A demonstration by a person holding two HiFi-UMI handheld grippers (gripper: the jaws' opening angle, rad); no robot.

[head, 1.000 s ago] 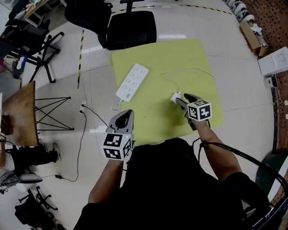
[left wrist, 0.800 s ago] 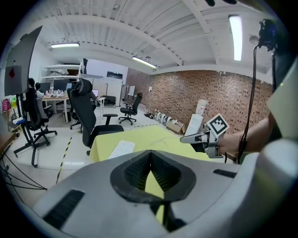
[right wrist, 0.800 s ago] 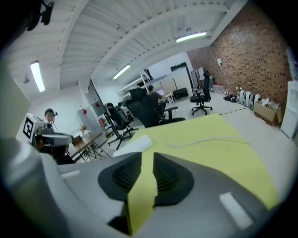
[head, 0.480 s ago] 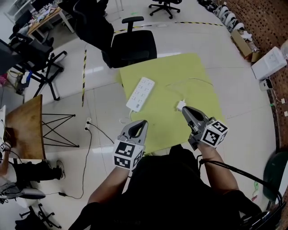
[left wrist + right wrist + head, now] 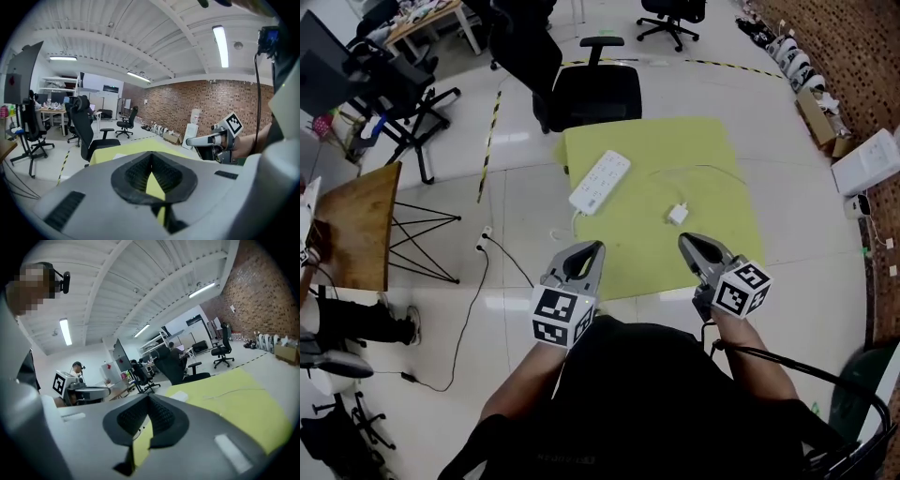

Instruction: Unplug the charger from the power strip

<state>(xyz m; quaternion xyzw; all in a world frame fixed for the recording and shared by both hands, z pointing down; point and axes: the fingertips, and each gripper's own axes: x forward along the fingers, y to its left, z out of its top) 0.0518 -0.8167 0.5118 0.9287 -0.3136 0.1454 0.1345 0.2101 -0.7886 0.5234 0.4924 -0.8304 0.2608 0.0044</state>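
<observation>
A white power strip lies on the yellow mat on the floor, with nothing plugged into it. The small white charger lies apart from it on the mat, its thin cable curling behind. My left gripper and right gripper hang side by side above the mat's near edge, both shut and empty, well short of the charger. In the left gripper view the left gripper's pads meet, and the right gripper shows at the side. The right gripper's pads also meet.
A black office chair stands behind the mat. A wooden table on black wire legs is at the left, with a floor socket and cord beside it. Boxes line the brick wall at the right.
My right gripper has left the charger lying on the mat, shut, risen and drawn back toward me. The left gripper has risen too. The head view has lifted.
</observation>
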